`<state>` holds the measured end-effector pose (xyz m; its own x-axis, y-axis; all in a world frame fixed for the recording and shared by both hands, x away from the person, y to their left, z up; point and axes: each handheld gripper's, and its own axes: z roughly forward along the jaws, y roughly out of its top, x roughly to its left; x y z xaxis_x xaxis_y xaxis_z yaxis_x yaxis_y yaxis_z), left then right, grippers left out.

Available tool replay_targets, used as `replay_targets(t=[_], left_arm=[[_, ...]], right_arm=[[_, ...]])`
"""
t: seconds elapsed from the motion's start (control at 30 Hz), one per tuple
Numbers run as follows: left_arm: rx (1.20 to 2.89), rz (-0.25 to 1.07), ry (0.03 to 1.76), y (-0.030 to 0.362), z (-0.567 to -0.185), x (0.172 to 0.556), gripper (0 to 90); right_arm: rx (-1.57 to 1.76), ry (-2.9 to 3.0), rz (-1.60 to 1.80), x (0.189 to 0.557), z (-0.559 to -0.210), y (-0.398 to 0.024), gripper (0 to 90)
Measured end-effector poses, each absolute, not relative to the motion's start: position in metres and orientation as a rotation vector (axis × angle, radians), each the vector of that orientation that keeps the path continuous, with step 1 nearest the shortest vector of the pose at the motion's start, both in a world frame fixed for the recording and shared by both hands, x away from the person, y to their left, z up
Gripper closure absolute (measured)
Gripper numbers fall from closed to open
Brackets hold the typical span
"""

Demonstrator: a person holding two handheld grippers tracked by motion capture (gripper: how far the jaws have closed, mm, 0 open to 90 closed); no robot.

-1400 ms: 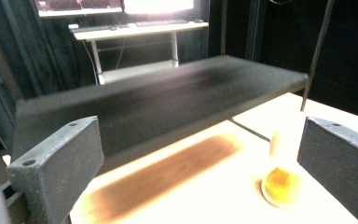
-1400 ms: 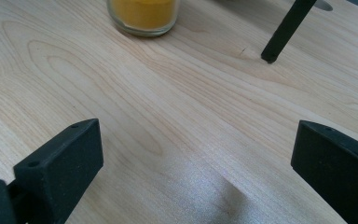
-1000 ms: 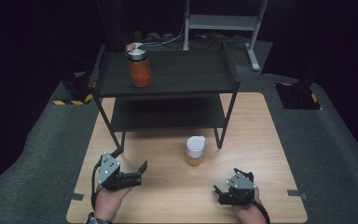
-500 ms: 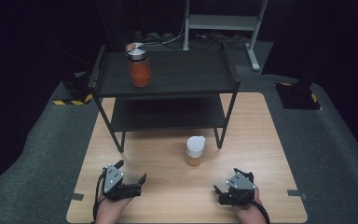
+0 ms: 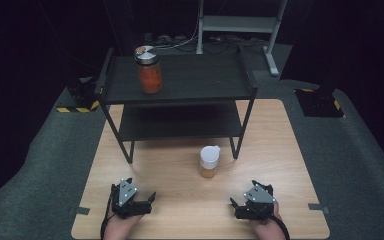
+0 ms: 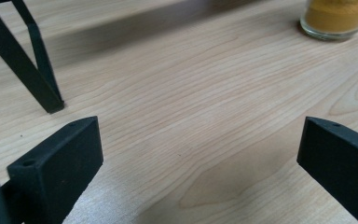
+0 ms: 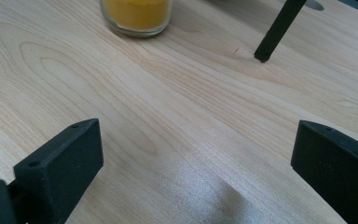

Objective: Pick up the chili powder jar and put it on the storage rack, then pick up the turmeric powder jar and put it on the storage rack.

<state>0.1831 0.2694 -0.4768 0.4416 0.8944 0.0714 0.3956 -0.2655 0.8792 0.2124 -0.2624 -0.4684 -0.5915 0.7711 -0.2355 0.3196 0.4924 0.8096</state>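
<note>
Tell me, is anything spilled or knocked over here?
Nothing stands out. The small jar of yellow powder stands upright on the wooden table, lid on, with no powder around it. The big orange jar stands upright on the black shelf. Both grippers are open and hold nothing.

Wooden table (image 5: 280, 150) carries black shelf rack (image 5: 180, 95) (red-filled jar (image 5: 149, 70) on top) & yellow-powder jar (image 5: 209, 161).

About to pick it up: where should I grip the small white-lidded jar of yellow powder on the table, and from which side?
Grip the small jar around its round glass body, below the white lid, coming in level from the near side. It stands upright in open table space, with the shelf leg just behind-right. The right tongs, jaws wide open, face it already.
</note>
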Motion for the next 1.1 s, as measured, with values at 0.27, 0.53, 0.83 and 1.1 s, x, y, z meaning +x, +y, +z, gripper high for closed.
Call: replay_targets(t=[0.27,0.53,0.83,1.1], left_arm=[[1.895,0.767,1.066,0.264,-0.475,0.183,1.0],[1.933,0.784,1.039,0.26,-0.474,0.182,1.0],[1.963,0.788,1.015,0.258,-0.472,0.182,1.0],[1.957,0.788,1.011,0.259,-0.473,0.181,1.1]], right_arm=[[0.865,2.156,0.979,0.212,-0.468,-0.26,1.5],[0.864,2.159,0.985,0.212,-0.468,-0.262,1.5],[0.865,2.157,0.998,0.212,-0.469,-0.263,1.3],[0.87,2.14,1.033,0.211,-0.467,-0.263,1.1]])
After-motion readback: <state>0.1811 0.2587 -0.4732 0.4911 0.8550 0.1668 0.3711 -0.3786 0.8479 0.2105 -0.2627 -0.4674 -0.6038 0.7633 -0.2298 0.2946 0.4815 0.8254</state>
